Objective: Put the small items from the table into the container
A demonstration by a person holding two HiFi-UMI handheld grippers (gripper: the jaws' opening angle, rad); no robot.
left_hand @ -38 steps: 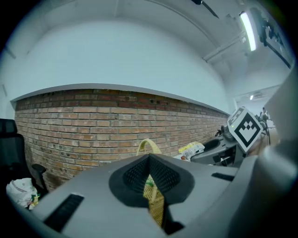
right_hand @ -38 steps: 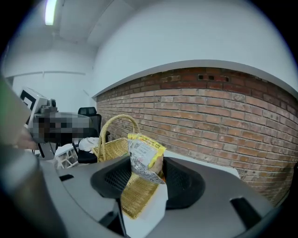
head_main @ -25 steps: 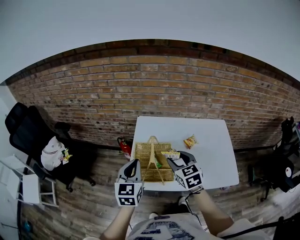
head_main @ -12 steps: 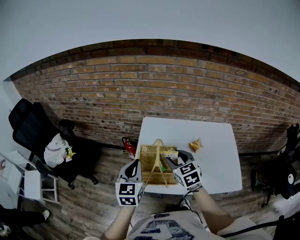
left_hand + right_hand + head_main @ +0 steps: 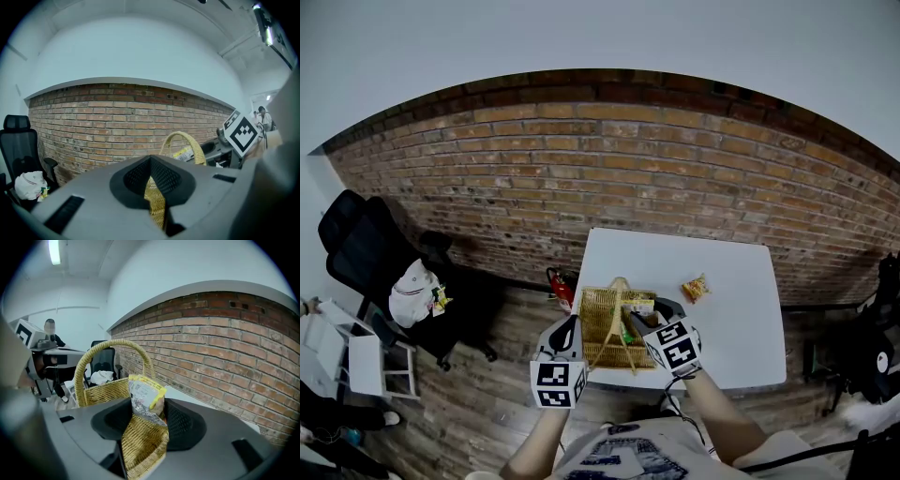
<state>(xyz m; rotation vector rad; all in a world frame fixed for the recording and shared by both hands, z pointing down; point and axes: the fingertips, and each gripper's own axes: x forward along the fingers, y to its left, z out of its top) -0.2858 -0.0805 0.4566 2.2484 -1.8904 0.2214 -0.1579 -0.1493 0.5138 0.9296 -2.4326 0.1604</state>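
A wicker basket (image 5: 596, 300) with an arched handle (image 5: 186, 140) stands on the near left part of the white table (image 5: 731, 319). My right gripper (image 5: 631, 315) hangs just over the basket's right half, shut on a yellow and white snack packet (image 5: 143, 398), which stands upright between the pads. A second, orange packet (image 5: 695, 288) lies on the table further right. My left gripper (image 5: 572, 326) is at the basket's left rim with its jaws together. Wicker (image 5: 154, 201) shows through the slit beneath its tips; whether it touches the basket I cannot tell.
A brick wall runs behind the table. A red fire extinguisher (image 5: 560, 286) stands on the wooden floor by the table's left corner. Further left are a black office chair (image 5: 366, 253) with a white bag (image 5: 408, 291) and a white step stool (image 5: 356, 361).
My right gripper has carried the packet a little left and lower, from the basket's right rim to over its inside. The left gripper stays by the basket's left side.
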